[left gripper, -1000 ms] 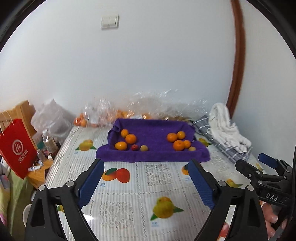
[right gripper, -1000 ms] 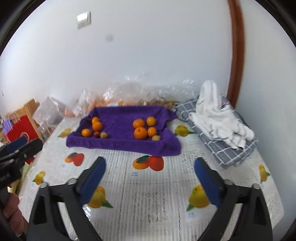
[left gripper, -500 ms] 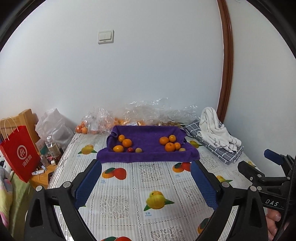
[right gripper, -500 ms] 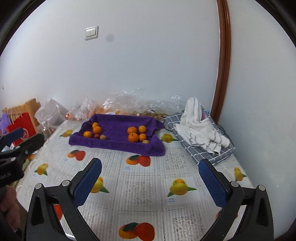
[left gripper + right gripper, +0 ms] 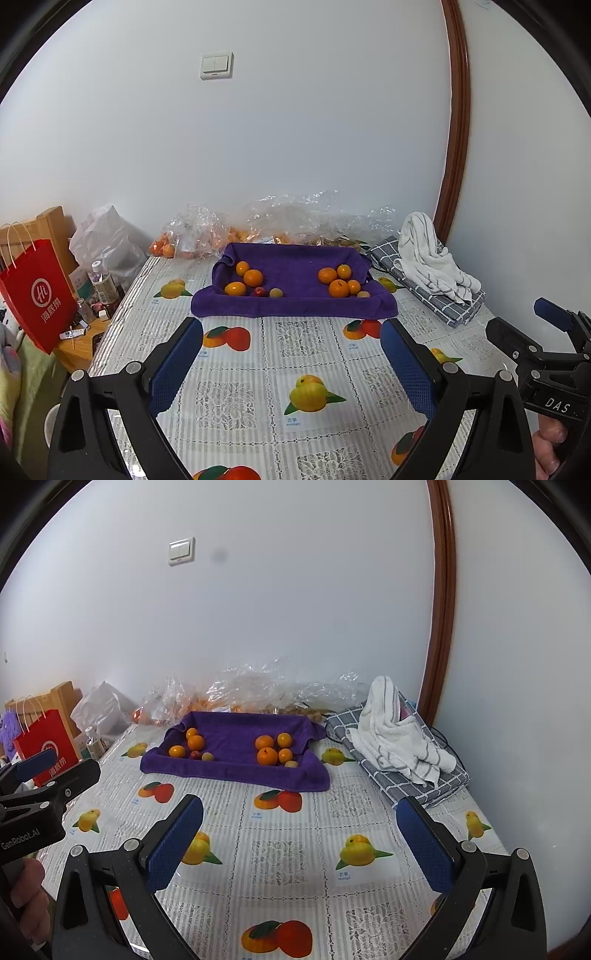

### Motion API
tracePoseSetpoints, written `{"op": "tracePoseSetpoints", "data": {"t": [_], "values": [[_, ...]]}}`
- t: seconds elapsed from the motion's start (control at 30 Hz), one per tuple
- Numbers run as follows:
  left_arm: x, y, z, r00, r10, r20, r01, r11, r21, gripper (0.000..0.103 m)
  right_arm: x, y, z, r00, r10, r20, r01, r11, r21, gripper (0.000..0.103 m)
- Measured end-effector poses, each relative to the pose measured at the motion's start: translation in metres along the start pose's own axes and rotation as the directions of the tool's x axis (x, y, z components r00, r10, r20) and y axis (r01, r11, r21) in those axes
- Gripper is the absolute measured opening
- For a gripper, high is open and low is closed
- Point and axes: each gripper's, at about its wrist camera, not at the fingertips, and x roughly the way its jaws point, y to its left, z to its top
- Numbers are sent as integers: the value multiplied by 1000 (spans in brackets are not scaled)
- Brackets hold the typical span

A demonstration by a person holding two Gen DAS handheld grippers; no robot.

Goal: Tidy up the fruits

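A purple towel (image 5: 295,306) (image 5: 236,771) lies at the far side of the table. On it are two groups of fruit: several oranges (image 5: 253,277) (image 5: 195,743), a red fruit (image 5: 260,292) and a small yellow one on the left, and several oranges (image 5: 338,288) (image 5: 267,756) with a small yellow fruit on the right. My left gripper (image 5: 291,363) is open and empty, well short of the towel. My right gripper (image 5: 299,843) is open and empty too, equally far back. Each gripper shows at the edge of the other's view.
A fruit-print tablecloth (image 5: 306,369) covers the table. Clear plastic bags with more oranges (image 5: 207,236) lie behind the towel by the wall. A white towel on a checked cloth (image 5: 432,269) sits at the right. A red paper bag (image 5: 37,295) and bottles stand off the left edge.
Both grippers have pulled back and risen away from the purple towel, so it looks smaller and farther. Both stay open. The fruit has not moved.
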Motion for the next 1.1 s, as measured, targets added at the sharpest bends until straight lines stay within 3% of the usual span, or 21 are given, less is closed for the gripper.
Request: {"op": "tracePoseSetpoints", "data": {"t": [1.1], "values": [[1,6,-1,1000,-7,-10,7,1000,-19,97,-3,-1,2,1000,-7,0,7,1000,-2,103]]}}
